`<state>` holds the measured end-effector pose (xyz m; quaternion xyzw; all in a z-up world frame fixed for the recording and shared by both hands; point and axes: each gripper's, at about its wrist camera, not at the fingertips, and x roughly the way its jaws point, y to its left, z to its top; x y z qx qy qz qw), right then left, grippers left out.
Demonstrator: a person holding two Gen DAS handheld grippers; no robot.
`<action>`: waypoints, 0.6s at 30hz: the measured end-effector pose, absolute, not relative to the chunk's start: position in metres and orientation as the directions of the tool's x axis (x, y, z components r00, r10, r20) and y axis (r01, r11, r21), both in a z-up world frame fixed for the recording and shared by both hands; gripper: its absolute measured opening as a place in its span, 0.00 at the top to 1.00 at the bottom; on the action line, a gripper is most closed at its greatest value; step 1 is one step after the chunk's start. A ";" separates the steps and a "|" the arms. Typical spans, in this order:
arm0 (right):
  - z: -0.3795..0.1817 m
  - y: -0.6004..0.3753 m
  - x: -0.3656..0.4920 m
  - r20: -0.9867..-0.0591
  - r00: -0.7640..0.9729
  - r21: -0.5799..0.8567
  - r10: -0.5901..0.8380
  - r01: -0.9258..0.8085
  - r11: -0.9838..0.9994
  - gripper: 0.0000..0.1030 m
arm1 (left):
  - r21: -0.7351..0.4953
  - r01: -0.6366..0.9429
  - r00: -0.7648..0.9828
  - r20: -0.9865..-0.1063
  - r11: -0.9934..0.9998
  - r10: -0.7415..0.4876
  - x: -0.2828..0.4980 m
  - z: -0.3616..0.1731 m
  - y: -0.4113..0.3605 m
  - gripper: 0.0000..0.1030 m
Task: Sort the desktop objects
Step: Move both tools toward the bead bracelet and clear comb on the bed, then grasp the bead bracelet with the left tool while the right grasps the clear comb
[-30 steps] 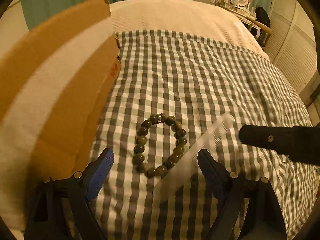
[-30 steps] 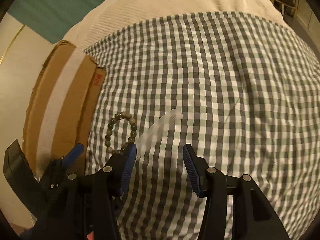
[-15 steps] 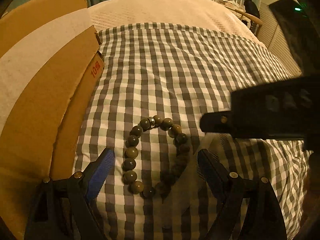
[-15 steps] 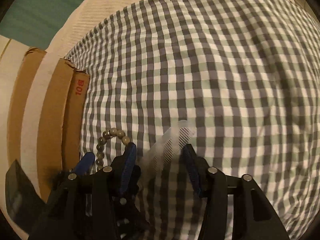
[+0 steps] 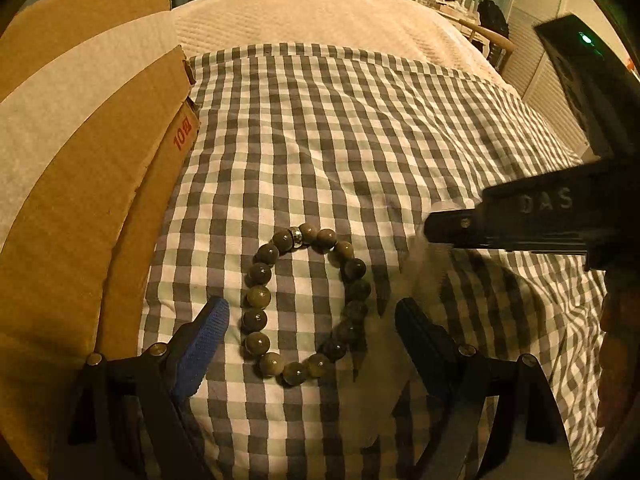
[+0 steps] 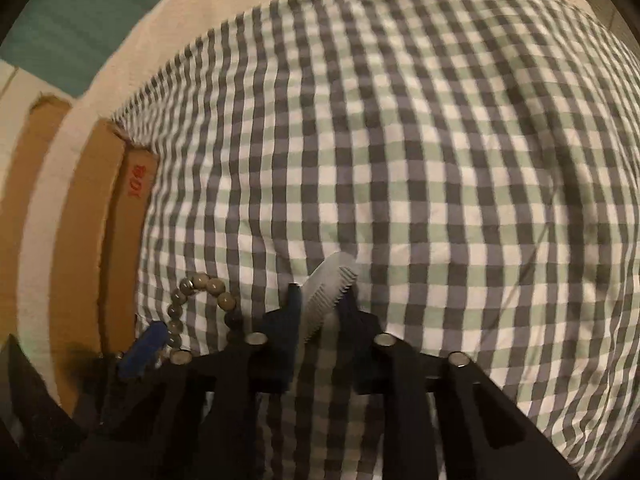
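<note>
One translucent toothed comb (image 6: 326, 300) on the checked bed (image 6: 440, 160) sits pinched by the right gripper (image 6: 320, 312); only the left view shows the whole bead bracelet (image 5: 306, 306) between the left gripper's (image 5: 312, 334) spread fingers.

The bracelet (image 5: 306, 306) lies on the checked cloth (image 5: 360, 128), right of the cardboard box (image 5: 80, 200). The comb (image 6: 330, 294) lies right of the bracelet.

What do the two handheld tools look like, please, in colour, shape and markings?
Both are black, angular frames with round silver screws. The left tool has wedge-shaped fingers; one pad is ribbed blue. Seen from the left wrist, the right tool's body bears raised "DAS" lettering, with a green light above.
</note>
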<state>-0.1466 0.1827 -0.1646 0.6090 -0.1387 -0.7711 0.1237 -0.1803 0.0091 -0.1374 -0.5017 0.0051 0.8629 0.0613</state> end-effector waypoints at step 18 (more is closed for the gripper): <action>-0.163 0.188 -0.145 -0.914 -0.250 0.312 -0.320 0.074 -0.947 0.56 | -0.037 -0.022 -0.461 -0.887 -0.999 0.043 -0.195 -0.143 -0.012 0.71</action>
